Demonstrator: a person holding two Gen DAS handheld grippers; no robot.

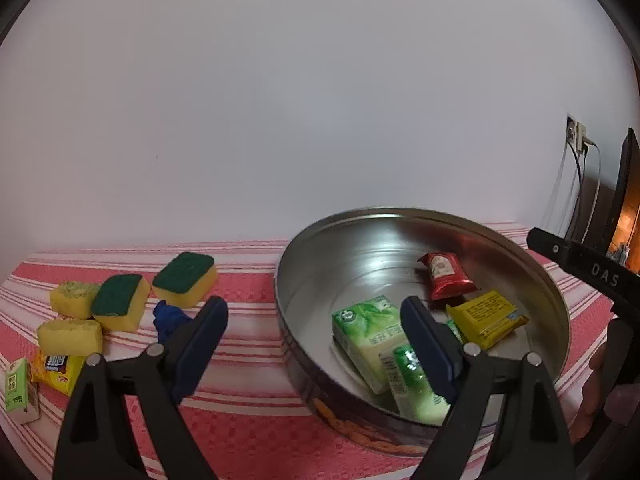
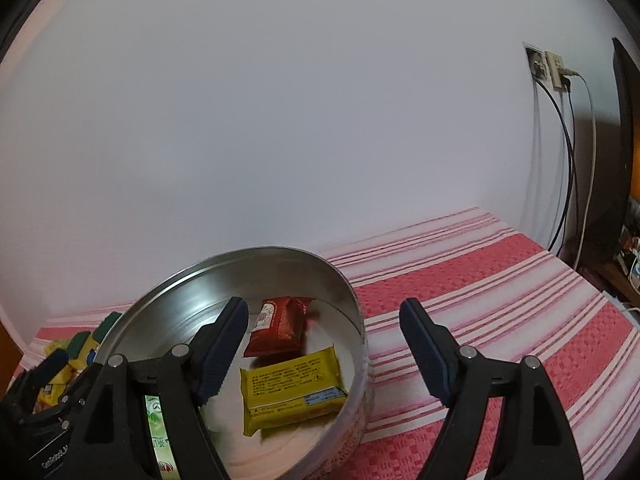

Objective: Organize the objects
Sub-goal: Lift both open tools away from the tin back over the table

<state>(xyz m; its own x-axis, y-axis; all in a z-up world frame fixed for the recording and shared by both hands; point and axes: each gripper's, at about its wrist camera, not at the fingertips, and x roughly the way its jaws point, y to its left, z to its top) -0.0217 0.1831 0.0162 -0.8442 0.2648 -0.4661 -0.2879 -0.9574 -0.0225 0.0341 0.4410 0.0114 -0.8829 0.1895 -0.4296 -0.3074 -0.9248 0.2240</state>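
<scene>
A round metal tin (image 1: 532, 276) stands on the red striped cloth. In it lie a red packet (image 1: 444, 276), a yellow packet (image 1: 486, 318) and green cartons (image 1: 368, 332). My left gripper (image 1: 314, 340) is open and empty, its right finger over the tin, its left finger over the cloth. Left of it lie several yellow-green sponges (image 1: 186, 278), a blue wrapper (image 1: 170, 320), a yellow snack packet (image 1: 56, 372) and a green carton (image 1: 18, 390). My right gripper (image 2: 322, 344) is open and empty over the tin's (image 2: 352, 300) right side, above the yellow packet (image 2: 290, 388) and red packet (image 2: 280, 328).
A white wall runs behind the table. A wall socket with cables (image 2: 556, 76) and a dark screen edge (image 2: 624, 128) are at the far right. Striped cloth (image 2: 500, 288) stretches right of the tin. The other gripper's body (image 1: 588, 268) shows at the right edge of the left wrist view.
</scene>
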